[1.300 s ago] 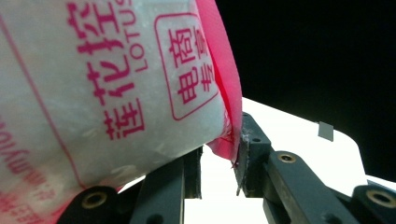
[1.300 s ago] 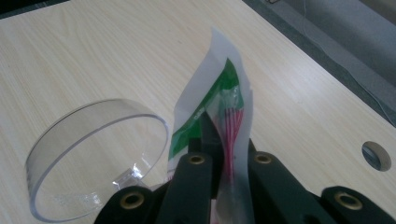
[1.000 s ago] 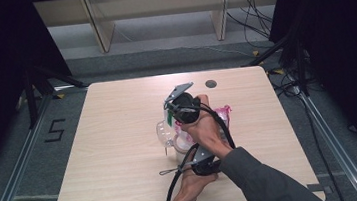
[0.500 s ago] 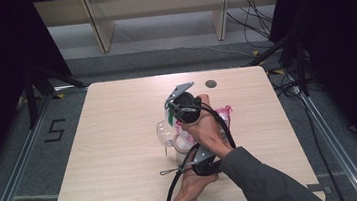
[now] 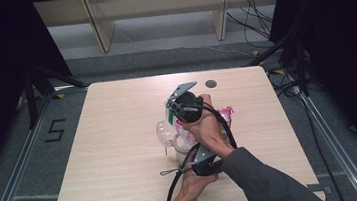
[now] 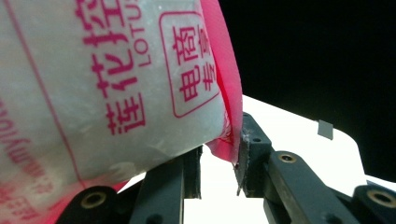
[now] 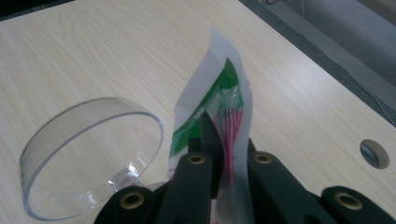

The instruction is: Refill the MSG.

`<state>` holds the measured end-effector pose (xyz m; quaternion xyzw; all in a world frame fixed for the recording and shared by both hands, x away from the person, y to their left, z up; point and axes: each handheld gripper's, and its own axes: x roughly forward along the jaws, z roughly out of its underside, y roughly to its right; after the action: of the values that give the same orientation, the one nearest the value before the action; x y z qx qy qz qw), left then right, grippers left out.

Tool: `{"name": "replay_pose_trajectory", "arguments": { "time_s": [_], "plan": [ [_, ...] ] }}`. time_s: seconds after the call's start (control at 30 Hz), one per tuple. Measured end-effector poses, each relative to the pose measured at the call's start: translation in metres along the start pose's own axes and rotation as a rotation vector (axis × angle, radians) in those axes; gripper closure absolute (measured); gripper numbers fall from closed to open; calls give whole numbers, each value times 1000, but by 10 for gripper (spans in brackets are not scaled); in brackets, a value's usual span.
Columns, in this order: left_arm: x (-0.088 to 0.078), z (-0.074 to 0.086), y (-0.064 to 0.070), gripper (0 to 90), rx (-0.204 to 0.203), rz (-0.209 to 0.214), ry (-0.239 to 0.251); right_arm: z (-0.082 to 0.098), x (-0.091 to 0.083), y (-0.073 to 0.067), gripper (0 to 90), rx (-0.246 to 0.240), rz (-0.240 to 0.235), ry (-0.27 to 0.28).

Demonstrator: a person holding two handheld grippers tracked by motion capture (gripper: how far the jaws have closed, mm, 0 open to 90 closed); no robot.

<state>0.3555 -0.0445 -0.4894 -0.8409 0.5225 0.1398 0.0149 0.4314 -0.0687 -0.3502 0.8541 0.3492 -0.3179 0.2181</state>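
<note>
Pink and white plastic marks the bag, printed with red characters, which looms close in the left gripper view; its pink sealed edge hangs down between the two black fingers of the left gripper, and the right-hand finger touches that edge while the other stands a little apart, so the fingers are narrow with the bag's corner between them, though whether they truly pinch it I cannot tell. In the high view the bag shows as a pink patch near the middle of the pale wooden surface, just beyond the person's right hand. The right gripper sits above it, farther up the surface, crossing over the left forearm, and its fingers are pressed together on the bag's upper flap, a strip of white film with green print and thin red lines that stands up from between them. Just beside that flap, to its left in the right gripper view, a clear plastic cup lies tilted with its round rim facing the camera; in the high view it rests on the surface right next to the bag, left of both grippers. A small dark round hole sits in the surface near its far edge.
</note>
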Motion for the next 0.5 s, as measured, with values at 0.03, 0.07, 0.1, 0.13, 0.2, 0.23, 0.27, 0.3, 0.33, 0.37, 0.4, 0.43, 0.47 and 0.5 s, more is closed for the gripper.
{"name": "replay_pose_trajectory", "arguments": {
  "time_s": [0.03,0.07,0.1,0.13,0.2,0.23,0.27,0.3,0.33,0.37,0.4,0.43,0.47,0.5],
  "plan": [
    [0,0,0,735,1,-1,-1,0,-1,1,900,7,-2,-4],
    [0,1,0,734,-4,-13,-3,1,-2,1,900,13,-4,-2],
    [1,2,0,734,-3,-9,-6,1,-3,2,900,12,-5,5],
    [1,2,0,734,-2,-10,-10,1,-4,3,900,16,-4,9],
    [2,4,0,735,-8,-25,-21,3,-7,4,900,35,-15,19],
    [1,5,3,735,-40,-39,-11,4,-8,5,900,38,-8,39],
    [0,6,2,734,-36,-27,-20,5,-11,6,900,47,-25,31],
    [1,7,1,733,-36,-33,-21,6,-12,7,900,58,-23,39],
    [1,7,1,733,-36,-35,-27,7,-13,8,900,61,-17,57],
    [1,8,1,730,-38,-38,-32,8,-16,9,900,62,-31,49],
    [1,9,1,729,-37,-37,-35,9,-17,9,900,66,-28,60],
    [2,9,1,727,-40,-38,-36,9,-19,10,900,67,-30,65],
    [2,9,1,725,-43,-38,-40,10,-20,10,900,74,-30,73],
    [2,10,1,718,-46,-40,-43,11,-23,12,900,76,-32,69]
  ]
}}
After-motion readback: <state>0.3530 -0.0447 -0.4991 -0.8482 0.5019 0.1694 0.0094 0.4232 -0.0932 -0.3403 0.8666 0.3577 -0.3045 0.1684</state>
